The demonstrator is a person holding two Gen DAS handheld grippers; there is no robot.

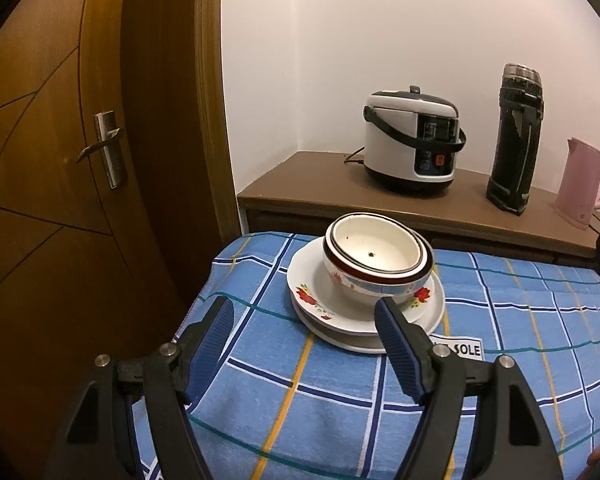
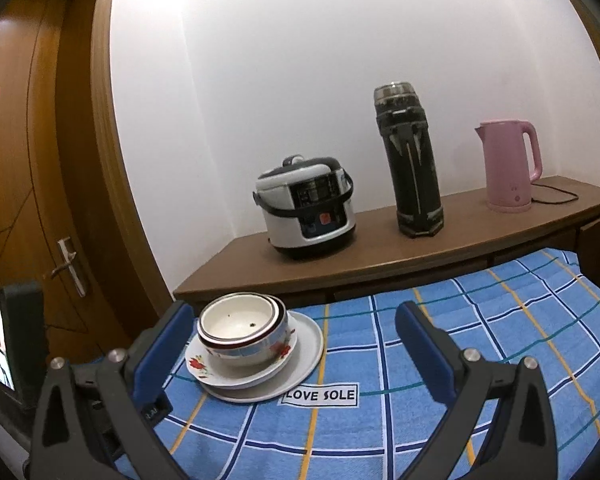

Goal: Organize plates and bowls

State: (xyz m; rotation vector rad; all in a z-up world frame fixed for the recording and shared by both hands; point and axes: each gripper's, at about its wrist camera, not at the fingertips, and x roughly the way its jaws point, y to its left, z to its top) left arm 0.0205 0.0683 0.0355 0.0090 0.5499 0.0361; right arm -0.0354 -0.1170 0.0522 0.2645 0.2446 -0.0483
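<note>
Nested white bowls (image 1: 376,260) with a dark red rim and flower print sit on stacked white plates (image 1: 332,312) on the blue checked cloth. My left gripper (image 1: 306,308) is open and empty, just in front of the stack, its right finger overlapping the plates' near edge. In the right wrist view the bowls (image 2: 242,330) and plates (image 2: 300,360) lie at left. My right gripper (image 2: 294,320) is open and empty, above the cloth, its left finger beside the bowls.
A blue checked cloth (image 1: 340,408) covers the table, with a "LOVE SOLE" label (image 2: 320,395). Behind stands a brown sideboard (image 2: 380,256) with a rice cooker (image 2: 306,208), black flask (image 2: 412,160) and pink kettle (image 2: 508,164). A wooden door (image 1: 60,160) is left.
</note>
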